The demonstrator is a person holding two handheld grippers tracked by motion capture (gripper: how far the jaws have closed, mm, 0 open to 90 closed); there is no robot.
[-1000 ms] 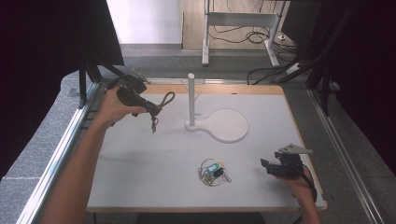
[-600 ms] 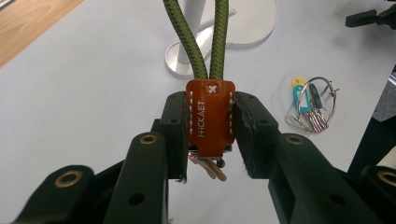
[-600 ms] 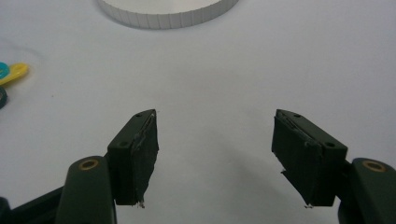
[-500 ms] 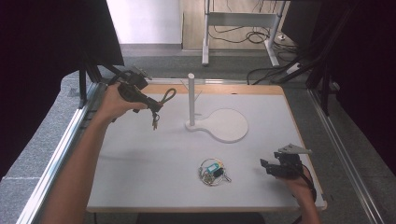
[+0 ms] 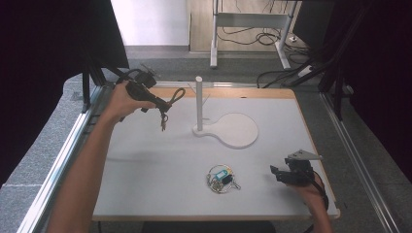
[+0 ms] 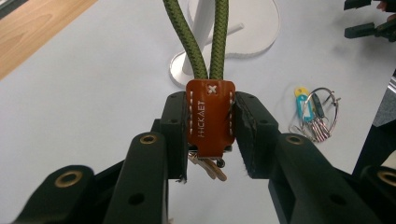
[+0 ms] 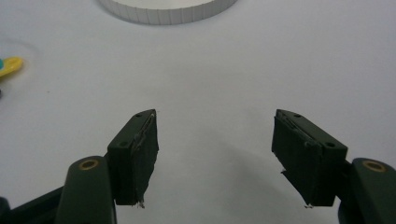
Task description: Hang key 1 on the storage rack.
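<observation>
White surface [image 5: 145,160] ahead of you, with the post stand [image 5: 198,104] as your marker. Your left hand-held gripper [image 5: 160,104] is clamped on the orange tab of the green cord keychain [image 6: 210,116], lifted left of the post. Next, I'd judge: carry the loop over the post top. Your right hand-held gripper [image 7: 215,154] gapes wide, empty, near the key ring [image 5: 221,178].

Post stand [image 5: 198,104] near tabletop [image 5: 145,165] centre, toward far side. Key ring [image 5: 221,178] before it, near front edge. Left gripper [image 5: 163,104] with cord keychain [image 6: 210,116] raised left of post. Right gripper [image 5: 274,174] right of key ring.
</observation>
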